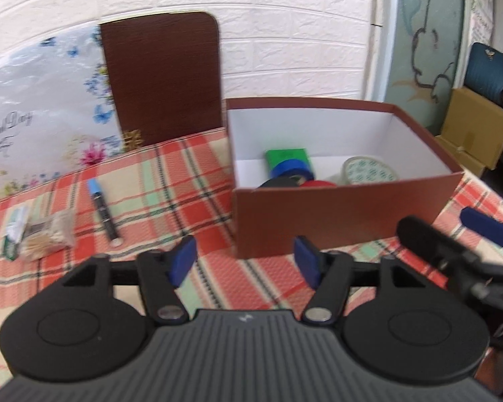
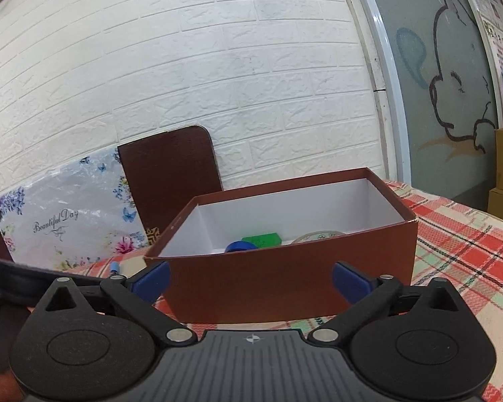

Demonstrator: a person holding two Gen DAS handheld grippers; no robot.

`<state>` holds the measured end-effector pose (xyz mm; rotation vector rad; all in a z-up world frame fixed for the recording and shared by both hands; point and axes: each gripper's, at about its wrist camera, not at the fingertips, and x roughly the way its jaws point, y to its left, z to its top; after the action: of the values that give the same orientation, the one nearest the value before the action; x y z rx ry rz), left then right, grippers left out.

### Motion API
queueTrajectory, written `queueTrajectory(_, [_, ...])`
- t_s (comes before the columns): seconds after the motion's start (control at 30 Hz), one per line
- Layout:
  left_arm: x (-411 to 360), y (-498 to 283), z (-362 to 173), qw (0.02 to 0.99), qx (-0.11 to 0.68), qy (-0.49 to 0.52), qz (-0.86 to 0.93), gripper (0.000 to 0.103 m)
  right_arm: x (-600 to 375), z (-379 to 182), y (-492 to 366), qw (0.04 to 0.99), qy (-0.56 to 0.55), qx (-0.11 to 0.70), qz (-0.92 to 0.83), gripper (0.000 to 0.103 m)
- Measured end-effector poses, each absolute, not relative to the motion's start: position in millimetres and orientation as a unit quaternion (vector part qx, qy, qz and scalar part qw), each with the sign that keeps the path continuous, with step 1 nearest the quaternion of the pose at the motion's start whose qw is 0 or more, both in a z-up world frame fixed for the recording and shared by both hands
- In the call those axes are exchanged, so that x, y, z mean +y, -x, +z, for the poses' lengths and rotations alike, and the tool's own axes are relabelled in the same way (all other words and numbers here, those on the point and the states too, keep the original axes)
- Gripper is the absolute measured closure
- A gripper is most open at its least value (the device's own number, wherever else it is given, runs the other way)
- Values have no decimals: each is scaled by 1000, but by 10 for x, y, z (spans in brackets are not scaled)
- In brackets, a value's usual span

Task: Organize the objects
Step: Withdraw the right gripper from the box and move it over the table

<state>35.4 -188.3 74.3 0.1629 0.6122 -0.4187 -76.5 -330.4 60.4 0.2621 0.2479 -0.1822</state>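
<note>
A brown box (image 1: 335, 214) with a white inside stands on the plaid tablecloth (image 1: 184, 181). In it lie a green packet (image 1: 286, 155), a blue tape roll (image 1: 291, 167), a red roll (image 1: 318, 184), a black roll (image 1: 278, 182) and a clear tape roll (image 1: 369, 171). On the cloth to its left lie a black marker with a blue cap (image 1: 102, 209) and a clear bag of small sticks (image 1: 47, 234). My left gripper (image 1: 246, 263) is open and empty in front of the box. My right gripper (image 2: 251, 283) is open and empty, close to the box's near wall (image 2: 285, 284).
A dark brown board (image 1: 161, 77) and a flowered plastic sheet (image 1: 40, 114) lean on the white brick wall behind the table. Cardboard boxes (image 1: 476, 134) stand off the table's right. The right gripper shows at the right of the left wrist view (image 1: 452, 244).
</note>
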Motion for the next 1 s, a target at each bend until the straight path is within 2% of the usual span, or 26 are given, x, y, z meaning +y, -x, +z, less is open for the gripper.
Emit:
queueTrajectory(0.07, [-1823, -327, 737, 930, 301, -81, -193, 22, -3279, 645, 766, 980, -134, 126, -82, 1])
queueTrajectory(0.17, [-1717, -284, 734, 933, 303, -76, -179, 13, -3191, 698, 780, 978, -135, 131, -89, 1])
queueTrajectory(0.33, [-1564, -195, 731, 942, 291, -86, -146, 3, -3027, 728, 836, 980, -130, 110, -104, 1])
queueTrajectory(0.5, [-1421, -120, 717, 949, 280, -89, -114, 0, -2897, 728, 878, 978, -137, 101, -117, 1])
queueTrajectory(0.63, [-1347, -88, 727, 952, 273, -87, -111, 0, -2873, 714, 1010, 969, -184, 65, -151, 1])
queueTrajectory(1.0, [-1274, -60, 709, 949, 278, -79, -129, 0, -2840, 717, 983, 971, -178, 90, -130, 1])
